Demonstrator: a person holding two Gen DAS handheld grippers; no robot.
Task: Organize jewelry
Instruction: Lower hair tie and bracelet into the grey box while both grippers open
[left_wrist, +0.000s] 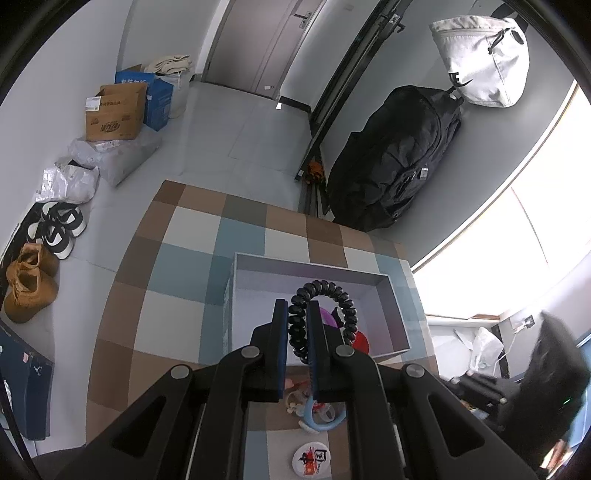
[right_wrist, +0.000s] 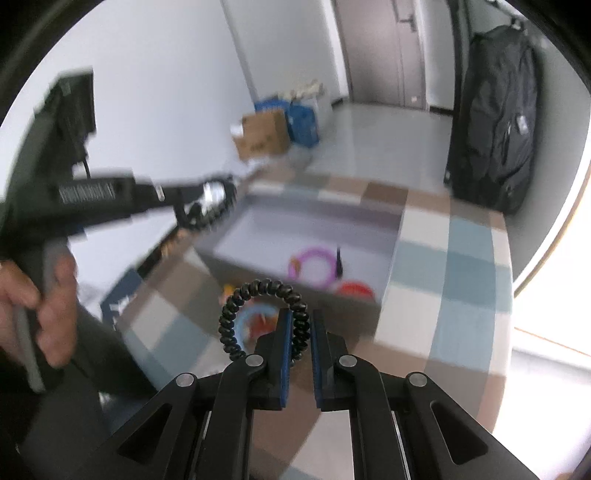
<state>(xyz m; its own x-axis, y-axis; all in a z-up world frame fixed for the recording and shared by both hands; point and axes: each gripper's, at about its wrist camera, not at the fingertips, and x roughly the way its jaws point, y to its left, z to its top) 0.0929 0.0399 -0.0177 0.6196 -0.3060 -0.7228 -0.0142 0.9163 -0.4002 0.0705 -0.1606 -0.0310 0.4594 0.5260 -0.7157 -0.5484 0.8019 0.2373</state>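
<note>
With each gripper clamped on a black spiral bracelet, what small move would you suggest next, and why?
Probably open the left gripper to drop its black spiral bracelet into the open grey box. That bracelet already hangs over the box interior, where a purple ring and a red ring lie, while the right gripper, holding the second spiral bracelet, is short of the box.

I see a table with a checked cloth (left_wrist: 177, 258) of brown, blue and white squares. An open grey box (left_wrist: 391, 295) sits on it. Near the box lie a blue ring (left_wrist: 314, 419) and a round white badge (left_wrist: 312, 459).
</note>
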